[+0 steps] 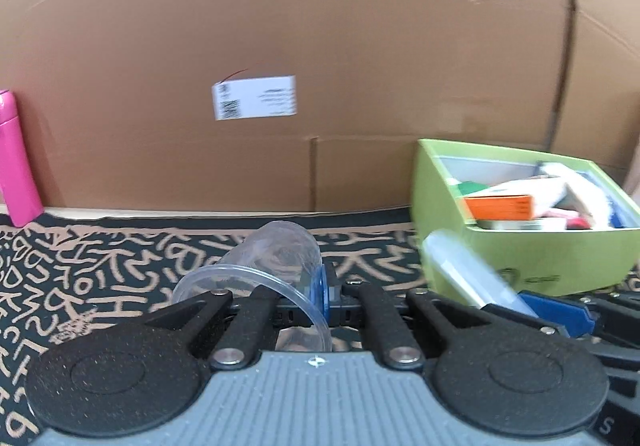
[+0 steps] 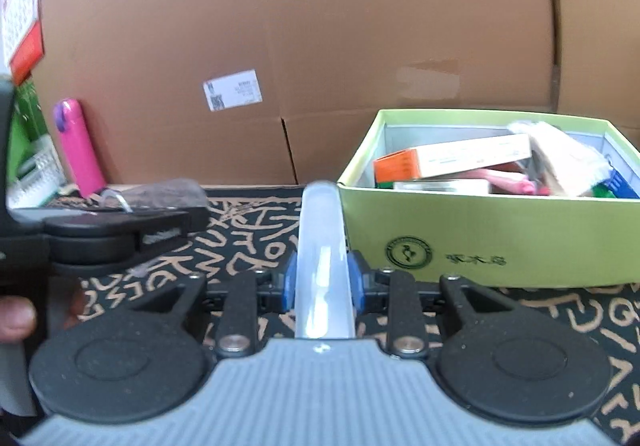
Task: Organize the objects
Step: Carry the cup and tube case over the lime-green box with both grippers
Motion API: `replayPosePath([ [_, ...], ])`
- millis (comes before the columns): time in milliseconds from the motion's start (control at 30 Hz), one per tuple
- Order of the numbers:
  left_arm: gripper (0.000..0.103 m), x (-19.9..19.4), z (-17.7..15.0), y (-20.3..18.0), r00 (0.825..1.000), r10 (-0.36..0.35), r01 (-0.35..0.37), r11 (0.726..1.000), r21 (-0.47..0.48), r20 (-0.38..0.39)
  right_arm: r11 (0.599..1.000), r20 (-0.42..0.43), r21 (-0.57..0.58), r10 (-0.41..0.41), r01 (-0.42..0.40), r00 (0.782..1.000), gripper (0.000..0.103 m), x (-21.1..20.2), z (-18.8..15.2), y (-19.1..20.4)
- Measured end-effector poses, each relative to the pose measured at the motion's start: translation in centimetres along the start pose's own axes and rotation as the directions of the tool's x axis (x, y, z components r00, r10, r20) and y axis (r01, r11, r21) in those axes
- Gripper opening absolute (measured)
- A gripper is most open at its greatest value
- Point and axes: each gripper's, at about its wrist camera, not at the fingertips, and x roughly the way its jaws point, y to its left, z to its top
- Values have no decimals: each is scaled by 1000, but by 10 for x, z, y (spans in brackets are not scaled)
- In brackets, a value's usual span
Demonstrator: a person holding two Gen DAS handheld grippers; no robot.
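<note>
My left gripper (image 1: 316, 286) is shut on the rim of a clear plastic cup (image 1: 276, 258), which lies tilted with its base pointing away. My right gripper (image 2: 323, 278) is shut on a translucent white tube-like container (image 2: 322, 246) that points forward, just left of the green box (image 2: 480, 238). That container (image 1: 464, 266) and the right gripper (image 1: 556, 310) also show at the right of the left wrist view, in front of the green box (image 1: 520, 254). The left gripper (image 2: 120, 230) shows at the left of the right wrist view.
The green box holds an orange-and-white carton (image 2: 452, 158) and several other packs. A pink bottle (image 2: 78, 146) stands at the back left against a large cardboard box (image 2: 320, 46). A black patterned cloth (image 2: 240, 238) covers the table.
</note>
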Motion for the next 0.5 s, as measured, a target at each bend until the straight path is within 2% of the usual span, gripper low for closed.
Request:
replayPosePath([
  [200,4,-27,3,-33,999,-33,32,999,27,30,999,33,31,17,-18,999,27,-44,-2,-17],
  [500,4,-46,19,-78,995,-72,66,994,87,75,997,113,77,-38,30,993,27,-89,8,-48],
])
